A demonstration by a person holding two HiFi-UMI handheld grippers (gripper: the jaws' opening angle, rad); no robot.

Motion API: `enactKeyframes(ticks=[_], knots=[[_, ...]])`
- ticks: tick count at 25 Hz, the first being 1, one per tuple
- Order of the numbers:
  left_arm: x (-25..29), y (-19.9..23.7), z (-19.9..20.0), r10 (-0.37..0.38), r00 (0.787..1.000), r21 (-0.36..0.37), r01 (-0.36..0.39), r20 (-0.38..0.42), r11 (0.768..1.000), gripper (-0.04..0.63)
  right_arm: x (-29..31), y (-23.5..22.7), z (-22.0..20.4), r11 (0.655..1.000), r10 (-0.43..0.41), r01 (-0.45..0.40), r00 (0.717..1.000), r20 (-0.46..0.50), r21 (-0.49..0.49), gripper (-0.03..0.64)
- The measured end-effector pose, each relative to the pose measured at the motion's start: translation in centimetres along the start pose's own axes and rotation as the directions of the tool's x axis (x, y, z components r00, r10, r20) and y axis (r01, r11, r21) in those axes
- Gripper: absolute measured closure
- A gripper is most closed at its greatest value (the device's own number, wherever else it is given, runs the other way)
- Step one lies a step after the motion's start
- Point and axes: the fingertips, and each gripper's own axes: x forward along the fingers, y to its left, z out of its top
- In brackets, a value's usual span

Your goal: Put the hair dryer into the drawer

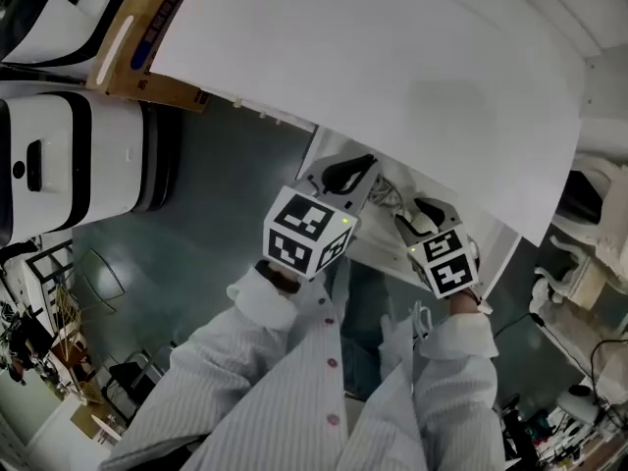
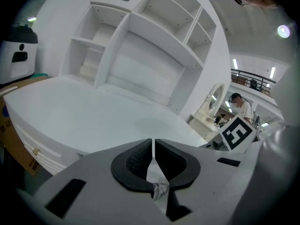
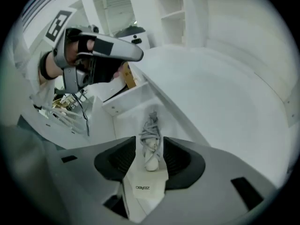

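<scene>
The white hair dryer (image 3: 143, 184), its grey cord (image 3: 151, 128) wound round the handle, lies in the open white drawer (image 3: 123, 102) under the table edge. My right gripper (image 3: 150, 143) hangs over it, jaws open and apart from it, with the dryer showing between them. In the head view both grippers hover over the drawer (image 1: 378, 250): the left gripper (image 1: 346, 173) at its left end, the right gripper (image 1: 424, 214) further right, with the cord (image 1: 386, 196) between them. The left gripper (image 2: 153, 146) has its pads together and holds nothing.
The white table top (image 1: 392, 67) overhangs the drawer. A cardboard box (image 1: 147, 37) and white machines (image 1: 59, 155) stand on the floor to the left. A white shelf unit (image 2: 140, 46) rises behind the table. A person (image 2: 239, 104) sits far off.
</scene>
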Motion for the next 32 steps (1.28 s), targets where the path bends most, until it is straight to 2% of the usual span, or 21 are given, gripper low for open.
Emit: enactKeyframes(ticks=[7, 11, 13, 15, 19, 27, 32], knots=[[-0.3, -3.9, 4.8, -0.036, 0.997, 0.046, 0.032, 0.072, 0.998, 0.568, -7.2, -0.7, 2.9, 0.997, -0.034, 0.023, 0.987, 0.159, 0.072, 0.439], [-0.4, -6.6, 7.1, -0.069, 0.992, 0.085, 0.06, 0.101, 0.995, 0.568, -11.5, -1.1, 4.4, 0.993, -0.069, 0.04, 0.96, 0.272, 0.11, 0.439], [-0.8, -7.8, 8.2, -0.084, 0.99, 0.106, 0.072, 0.115, 0.992, 0.568, -13.9, -0.9, 5.5, 0.99, -0.078, 0.031, 0.935, 0.347, 0.138, 0.439], [-1.4, -8.8, 9.6, -0.098, 0.986, 0.128, 0.08, 0.135, 0.989, 0.568, -16.5, -0.8, 7.0, 0.985, -0.106, 0.036, 0.896, 0.431, 0.167, 0.439], [-2.7, -11.4, 12.3, -0.142, 0.974, 0.182, 0.109, 0.179, 0.977, 0.568, -22.2, -0.6, 9.6, 0.977, -0.17, 0.059, 0.799, 0.577, 0.206, 0.457], [-4.4, -17.6, 17.3, -0.277, 0.926, 0.279, 0.203, 0.258, 0.939, 0.568, -31.7, -0.3, 12.1, 0.967, -0.252, 0.134, 0.62, 0.743, 0.217, 0.542], [-6.2, -20.8, 19.5, -0.349, 0.895, 0.321, 0.257, 0.277, 0.912, 0.568, -35.2, 0.3, 12.4, 0.962, -0.272, 0.154, 0.547, 0.792, 0.224, 0.572]])
